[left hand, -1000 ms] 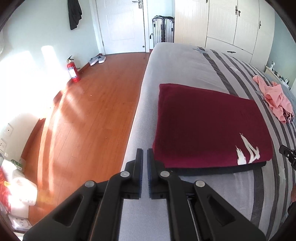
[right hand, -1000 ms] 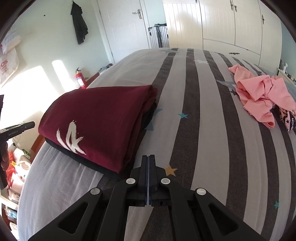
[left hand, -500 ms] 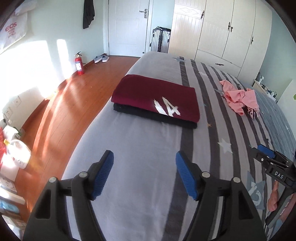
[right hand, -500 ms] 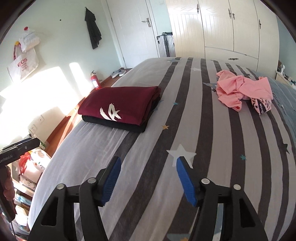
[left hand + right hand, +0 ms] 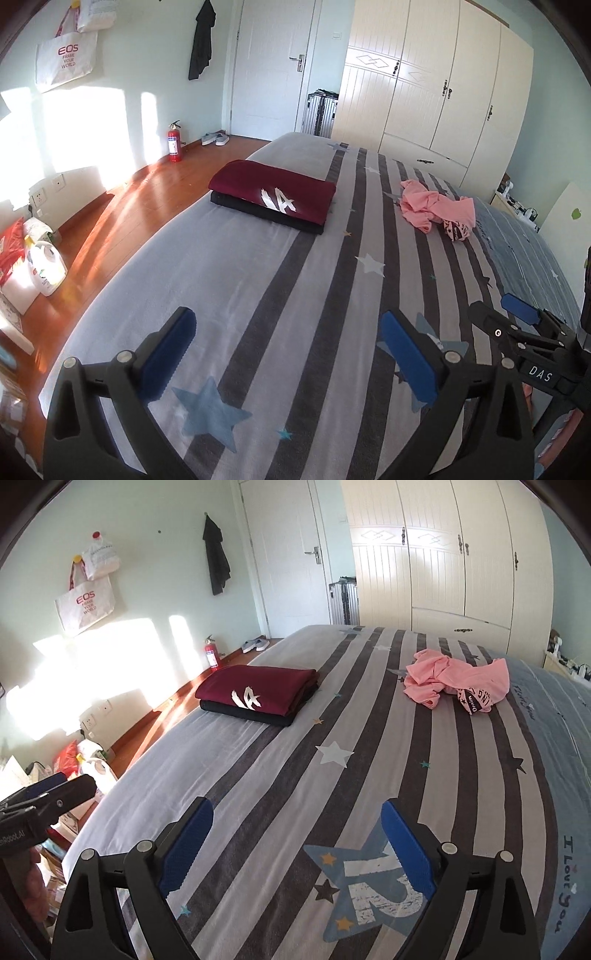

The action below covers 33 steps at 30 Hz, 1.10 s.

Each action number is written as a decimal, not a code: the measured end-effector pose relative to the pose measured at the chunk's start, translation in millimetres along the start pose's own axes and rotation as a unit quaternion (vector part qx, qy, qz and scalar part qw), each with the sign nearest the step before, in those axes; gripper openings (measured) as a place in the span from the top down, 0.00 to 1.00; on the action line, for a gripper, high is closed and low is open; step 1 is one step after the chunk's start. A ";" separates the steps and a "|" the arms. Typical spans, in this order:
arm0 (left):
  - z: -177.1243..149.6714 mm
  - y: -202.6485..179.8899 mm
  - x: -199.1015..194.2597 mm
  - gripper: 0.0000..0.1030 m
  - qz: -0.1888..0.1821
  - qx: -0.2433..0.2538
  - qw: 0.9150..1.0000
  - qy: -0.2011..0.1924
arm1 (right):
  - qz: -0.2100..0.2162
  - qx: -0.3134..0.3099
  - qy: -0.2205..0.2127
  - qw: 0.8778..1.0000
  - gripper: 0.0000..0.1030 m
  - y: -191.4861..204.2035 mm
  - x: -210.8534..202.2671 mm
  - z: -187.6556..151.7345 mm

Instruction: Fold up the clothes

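Bed [image 5: 236, 273] with grey-and-charcoal striped, star-printed cover: fills the centre and lower half of both views. Its left edge runs diagonally from lower left toward the upper centre, bordered by the polished reddish wooden floor [image 5: 110, 221]. A broad stretch of bare cover lies between the lower frame and the garments.

Cream panelled wardrobe [image 5: 436, 96]: upper right, beyond the bed's far edge; a white door [image 5: 269, 66] stands to its left.

Folded maroon garment with white print [image 5: 273, 188]: left of centre in the left wrist view, near the bed's left edge, stacked squarely on a folded black garment [image 5: 266, 216] whose edge shows beneath it. In the right wrist view the stack [image 5: 258, 692] sits left of centre.

Crumpled pink garment [image 5: 436, 208]: right of centre, unfolded, well apart from the stack, with striped cover open between them [image 5: 454, 681].

Left tool [image 5: 288, 354]: bottom of its own view, blue-padded jaws spreading wide, nothing between them, above bare cover. It shows again at the lower left edge of the right wrist view [image 5: 48, 801].

Right tool [image 5: 297, 843]: bottom of its view, jaws likewise spreading, empty, above a large blue star print [image 5: 369, 882]; seen at the lower right of the left wrist view [image 5: 517, 321].

Red fire extinguisher [image 5: 174, 142]: on the floor by the left wall.
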<state>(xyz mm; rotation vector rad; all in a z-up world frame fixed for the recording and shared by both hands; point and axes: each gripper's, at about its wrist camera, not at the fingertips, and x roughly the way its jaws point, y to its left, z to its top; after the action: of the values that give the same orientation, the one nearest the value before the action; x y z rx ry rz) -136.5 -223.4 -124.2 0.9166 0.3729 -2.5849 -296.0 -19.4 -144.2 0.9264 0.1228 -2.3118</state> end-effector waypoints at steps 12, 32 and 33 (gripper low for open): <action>-69.6 -5.2 -15.5 0.01 0.009 0.028 0.996 -0.080 | 0.013 -0.032 -0.076 0.997 0.10 9.9 -22.4 -68.0; -76.8 -57.0 -219.8 0.01 0.037 0.019 0.989 -0.141 | 0.037 -0.046 -0.120 0.991 0.10 41.3 -216.2 -66.7; -76.3 -61.6 -230.3 0.01 0.036 0.019 0.988 -0.146 | 0.036 -0.047 -0.126 0.990 0.10 41.1 -228.9 -66.9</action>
<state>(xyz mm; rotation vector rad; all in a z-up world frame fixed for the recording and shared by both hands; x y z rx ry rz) 44.7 -81.7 -25.3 0.5399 0.2059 -2.6140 -106.5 89.0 -39.9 0.5767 0.0894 -2.3121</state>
